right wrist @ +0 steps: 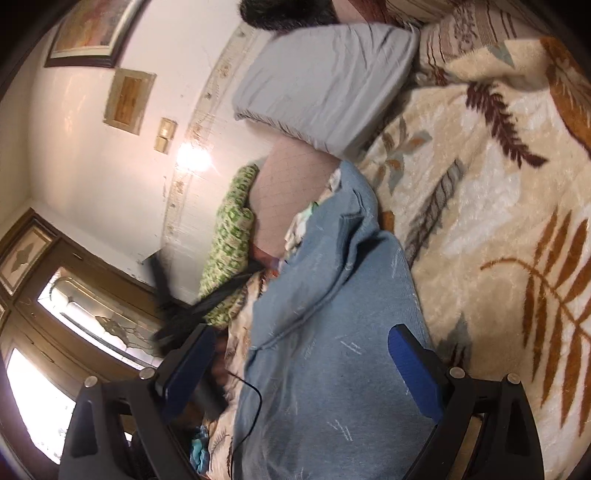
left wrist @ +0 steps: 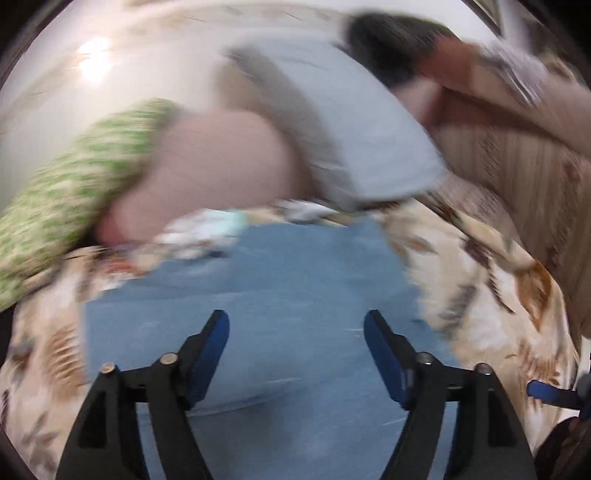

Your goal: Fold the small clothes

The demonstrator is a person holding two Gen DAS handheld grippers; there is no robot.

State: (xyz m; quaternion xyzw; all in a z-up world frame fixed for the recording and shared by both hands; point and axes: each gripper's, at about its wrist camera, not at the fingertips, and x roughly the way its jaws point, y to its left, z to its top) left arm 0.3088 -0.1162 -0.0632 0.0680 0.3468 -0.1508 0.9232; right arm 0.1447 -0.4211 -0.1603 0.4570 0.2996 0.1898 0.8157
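Blue cloth, the garment (left wrist: 266,332) being folded, lies spread on the leaf-patterned blanket (left wrist: 480,295) right under the left gripper (left wrist: 296,332). Its 2 blue-padded fingers (left wrist: 207,354) stand wide apart with nothing between them but the garment lying below; no pad presses on it. In the right wrist view the same garment (right wrist: 332,350) runs away from the camera in a long bunched strip with 1 raised fold along its left side. The right gripper (right wrist: 301,365) is also spread wide, 1 finger (right wrist: 415,373) over the garment and the other off its left edge; it holds nothing. A thin black cable (right wrist: 251,406) loops across the garment's near left edge, beside a scrap of teal cloth (right wrist: 201,452) at the blanket's edge.

Beyond the garment's far end sits a small heap of pale clothes (right wrist: 299,225), too jumbled to count. Behind it, 3 pillows lean at the head of the bed: 1 green-patterned (right wrist: 229,240), 1 pink (right wrist: 291,192), 1 grey-blue (right wrist: 325,81). The left wrist view is heavily smeared, so the pillows there are only colour patches. On the wall hang 2 framed pictures (right wrist: 92,33), both cut by the lens edge or glare.
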